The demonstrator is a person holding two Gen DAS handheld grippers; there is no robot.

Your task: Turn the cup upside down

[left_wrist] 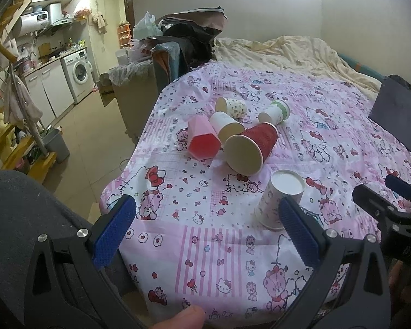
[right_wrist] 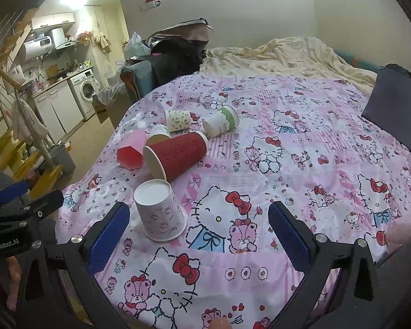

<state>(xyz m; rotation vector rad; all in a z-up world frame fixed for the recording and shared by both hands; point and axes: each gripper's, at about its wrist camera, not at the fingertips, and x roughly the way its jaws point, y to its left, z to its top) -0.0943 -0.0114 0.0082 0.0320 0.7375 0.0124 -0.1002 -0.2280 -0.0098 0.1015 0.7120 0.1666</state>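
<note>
Left gripper (left_wrist: 205, 229) hangs at the near table edge, jaws wide, nothing between them. Just ahead, the white paper cup (right_wrist: 160, 211) stands upside down on the pink tablecloth (right_wrist: 287, 142), base up. Only the right view shows its rim flat on the cloth. Right gripper (right_wrist: 198, 234) gapes wide, empty.

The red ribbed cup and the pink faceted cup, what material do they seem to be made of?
Red ribbed cup: probably paper, matte; its wall has wavy embossed ridges and a plain pale lining with a rolled rim. Pink faceted cup: likely hard plastic, smooth and slightly glossy, with flat molded facets.
</note>
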